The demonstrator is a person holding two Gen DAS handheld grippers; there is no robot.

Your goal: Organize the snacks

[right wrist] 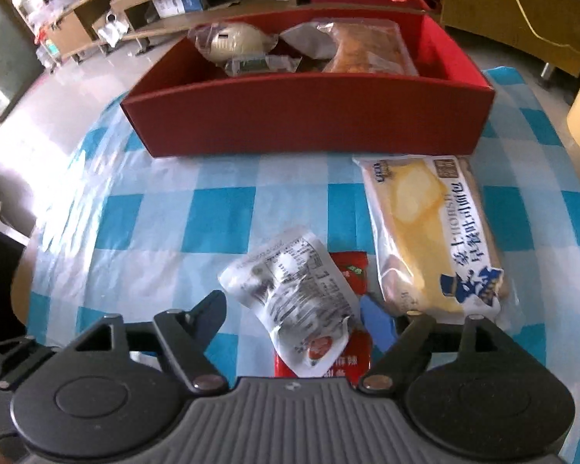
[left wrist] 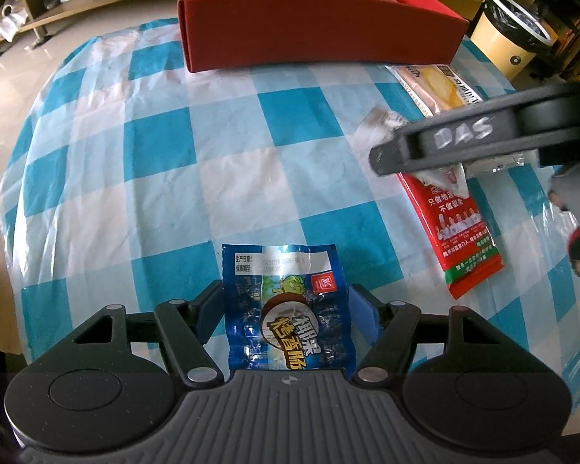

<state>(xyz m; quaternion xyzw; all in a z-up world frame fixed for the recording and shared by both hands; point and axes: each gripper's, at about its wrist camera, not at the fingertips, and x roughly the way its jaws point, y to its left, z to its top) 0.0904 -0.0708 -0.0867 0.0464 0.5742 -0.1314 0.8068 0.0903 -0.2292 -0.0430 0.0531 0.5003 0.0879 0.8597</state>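
Between the fingers of the left gripper (left wrist: 286, 305) lies a blue packet (left wrist: 288, 309), flat on the checked cloth (left wrist: 154, 147). Both fingers stand at its two edges and seem to press it, so I judge it is pinched but not yet lifted.

In the right wrist view, the right gripper (right wrist: 295, 309) has its fingers spread around a white packet (right wrist: 290, 290), which rests on top of a red packet (right wrist: 352, 270). The left finger is clearly apart from it; on the right side I cannot tell if there is contact. A bread bag (right wrist: 429, 232) lies at 2 o'clock from this gripper, just beside it.

At 12 o'clock stands the red box (right wrist: 309, 123), which already holds some snacks.

The step in hand is, I think, picking up: each gripper takes one packet. Next, the left should lift the blue packet and carry it to the box. The right must first close on the white packet only, without catching the red one under it.
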